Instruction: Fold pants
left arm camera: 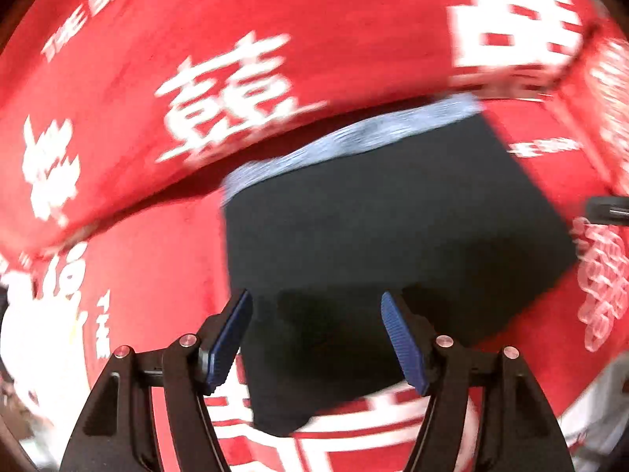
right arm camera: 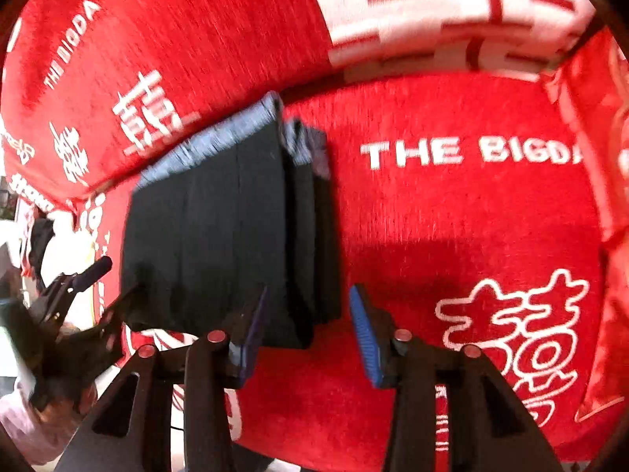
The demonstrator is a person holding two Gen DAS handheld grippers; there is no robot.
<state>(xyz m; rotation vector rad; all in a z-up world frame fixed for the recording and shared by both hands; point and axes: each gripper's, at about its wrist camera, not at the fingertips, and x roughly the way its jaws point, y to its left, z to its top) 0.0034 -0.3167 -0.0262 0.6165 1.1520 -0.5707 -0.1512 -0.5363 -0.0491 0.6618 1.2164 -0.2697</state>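
The pants [left arm camera: 393, 228] are black with a light blue waistband [left arm camera: 354, 137]. They lie folded into a compact stack on a red cloth. My left gripper [left arm camera: 316, 303] is open and empty, hovering over the near edge of the stack. In the right wrist view the pants [right arm camera: 220, 228] show layered folded edges on their right side. My right gripper [right arm camera: 308, 299] is open and empty at the stack's near right corner. The left gripper [right arm camera: 98, 279] also shows there at the stack's near left corner.
The red cloth [right arm camera: 452, 216] with white lettering covers the seat and a raised back cushion [right arm camera: 196, 39]. A red side wall [right arm camera: 589, 126] rises at the right. White and pale items [right arm camera: 23, 413] sit at the lower left edge.
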